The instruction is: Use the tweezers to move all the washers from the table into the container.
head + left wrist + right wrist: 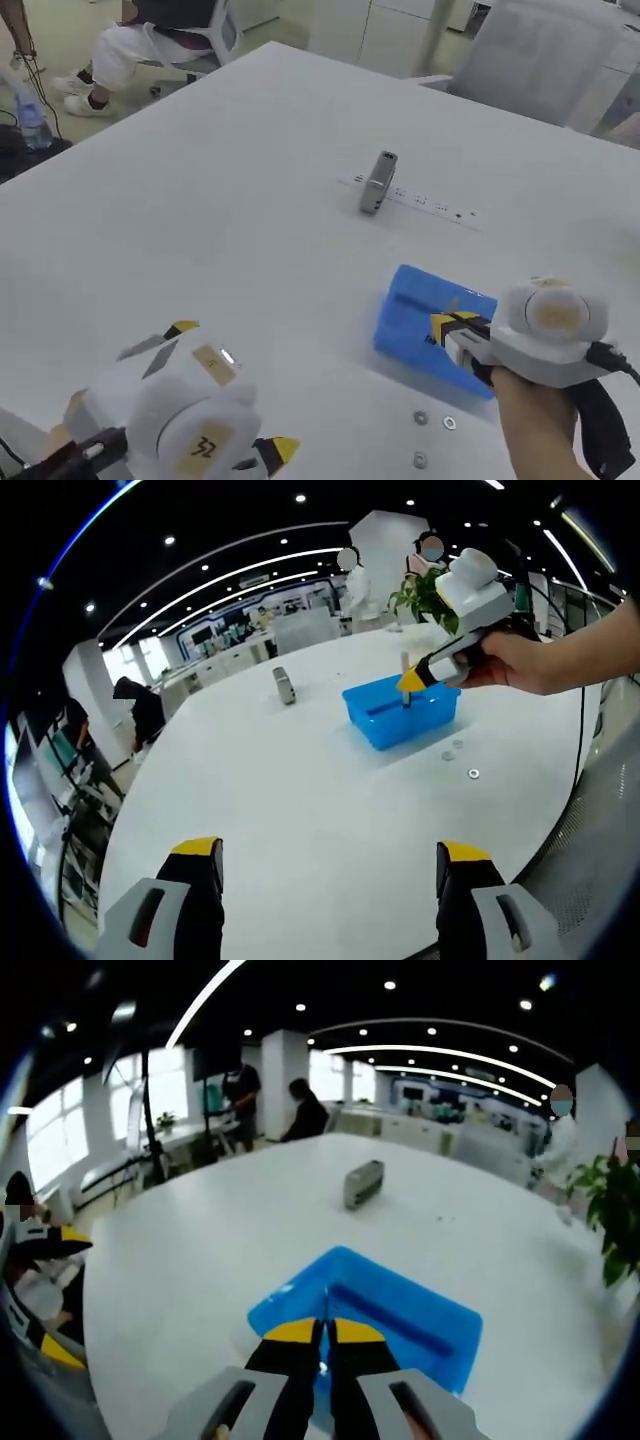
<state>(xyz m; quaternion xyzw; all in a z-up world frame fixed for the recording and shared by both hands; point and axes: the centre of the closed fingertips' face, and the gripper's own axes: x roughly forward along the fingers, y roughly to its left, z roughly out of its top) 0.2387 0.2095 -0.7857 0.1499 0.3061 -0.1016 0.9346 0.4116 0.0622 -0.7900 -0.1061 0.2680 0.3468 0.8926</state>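
Right claw (pixel 322 1338) grips the tweezers (pixel 326 1305) above the blue container (pixel 420 300); three washers (pixel 420 418) lie on the worktop (pixel 250 200).

Nearest, at the bottom of the left gripper view, the left claw (pixel 328 852) stands wide apart and empty over bare worktop. At the lower right of the head view the washers lie loose just beside the container's near wall, lower in the frame than the right claw. That claw is pressed together on the tweezers, whose long axis runs forward and down, tip over the container's inside; whether the tip carries a washer is too small to tell. The washers therefore lie back from the tip, toward the person, and the right claw is much the nearer. Farther off, mid-frame, stands a grey device (pixel 378 182).
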